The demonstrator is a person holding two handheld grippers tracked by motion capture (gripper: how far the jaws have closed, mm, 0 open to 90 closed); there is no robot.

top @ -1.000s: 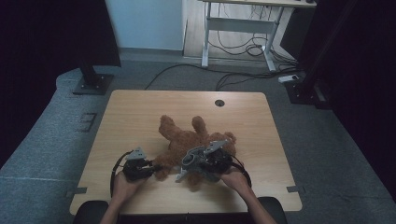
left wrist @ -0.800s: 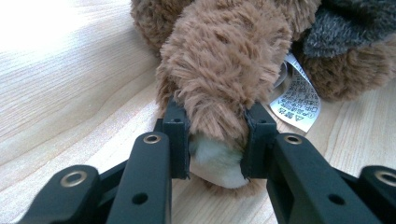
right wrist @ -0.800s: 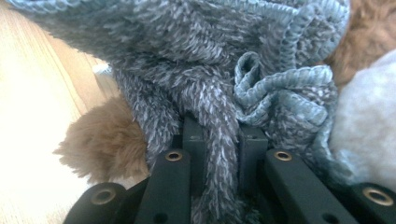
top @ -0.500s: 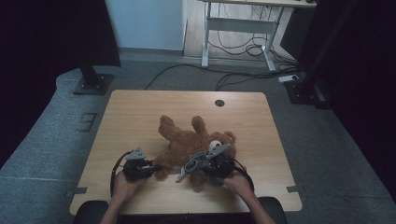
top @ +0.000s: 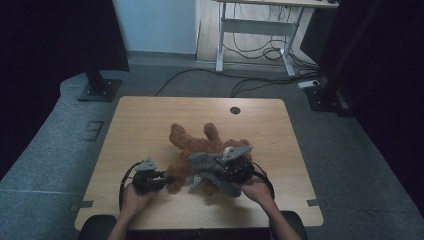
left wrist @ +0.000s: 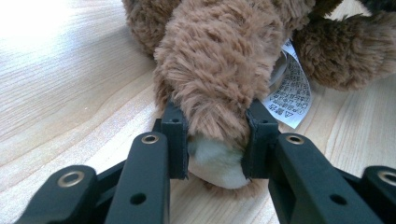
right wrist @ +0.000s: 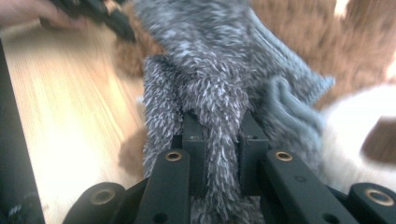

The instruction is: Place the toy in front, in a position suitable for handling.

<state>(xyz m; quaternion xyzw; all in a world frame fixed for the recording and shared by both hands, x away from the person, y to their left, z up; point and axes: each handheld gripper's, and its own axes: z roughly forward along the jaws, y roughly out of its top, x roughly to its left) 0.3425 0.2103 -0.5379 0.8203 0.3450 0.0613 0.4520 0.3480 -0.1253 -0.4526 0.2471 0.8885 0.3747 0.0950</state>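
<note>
Right now your left gripper (left wrist: 214, 140) has its jaws clamped on a brown plush limb of the teddy bear (top: 200, 145): one pad sits on each flank of the fur, and the limb's cream-coloured tip bulges out between the jaws on your side of the pads. Beyond the jaws the limb runs away from you into the bear's body, and just to the right of the right jaw a white care label (left wrist: 290, 93) with printed symbols lies against the wooden surface (left wrist: 70, 93). Your right gripper (right wrist: 219, 140) has its jaws closed on a grey fuzzy garment (right wrist: 219, 60); a fold of the knit is pinched between the two pads and trails down past them toward you, while the rest of the cloth spreads up and away ahead of the jaws. To the right of those jaws you see the bear's brown and white fur, and far off at the upper left, beyond the cloth, your other hand with its gripper. From the high view, your left gripper (top: 162, 178) holds the bear at its near left end, your right gripper (top: 220, 172) holds the grey garment (top: 207, 165) draped over the bear's near side, and the bear lies on the surface (top: 150, 120) with two limbs pointing away from you.
</note>
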